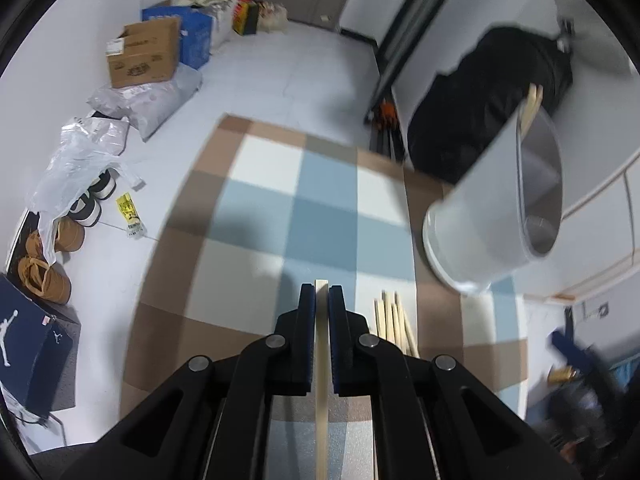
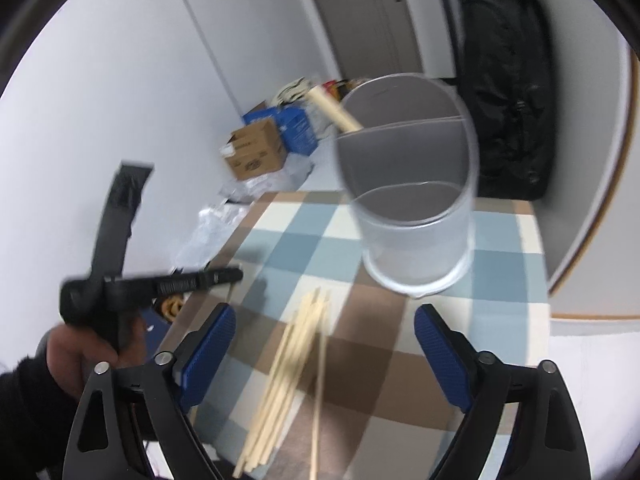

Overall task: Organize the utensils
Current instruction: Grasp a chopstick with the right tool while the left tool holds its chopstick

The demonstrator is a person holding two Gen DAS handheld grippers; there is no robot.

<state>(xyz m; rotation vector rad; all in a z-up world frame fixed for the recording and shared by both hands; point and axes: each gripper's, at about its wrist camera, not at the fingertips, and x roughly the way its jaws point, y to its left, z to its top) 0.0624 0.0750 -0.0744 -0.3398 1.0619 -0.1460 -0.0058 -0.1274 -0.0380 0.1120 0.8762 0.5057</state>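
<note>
Between left gripper (image 1: 322,294) fingers: chopstick (image 1: 321,360); right view adds hand (image 2: 86,354).

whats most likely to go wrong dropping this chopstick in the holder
The left gripper pinches one thin chopstick along its length, so it could swivel or slip. The round holder is split by a divider and looks light; a poke at its rim might tip it. Loose chopsticks nearby could get swept off.

The chopstick (image 1: 321,364) pinched in the left tongs (image 1: 321,294) runs off the picture's 6 o'clock edge. In the right wrist view, the loose chopsticks (image 2: 280,376) are smeared by blur and cut off at 6 o'clock. The holder (image 2: 412,200) hides most of the wooden utensil (image 2: 332,108) inside.
</note>
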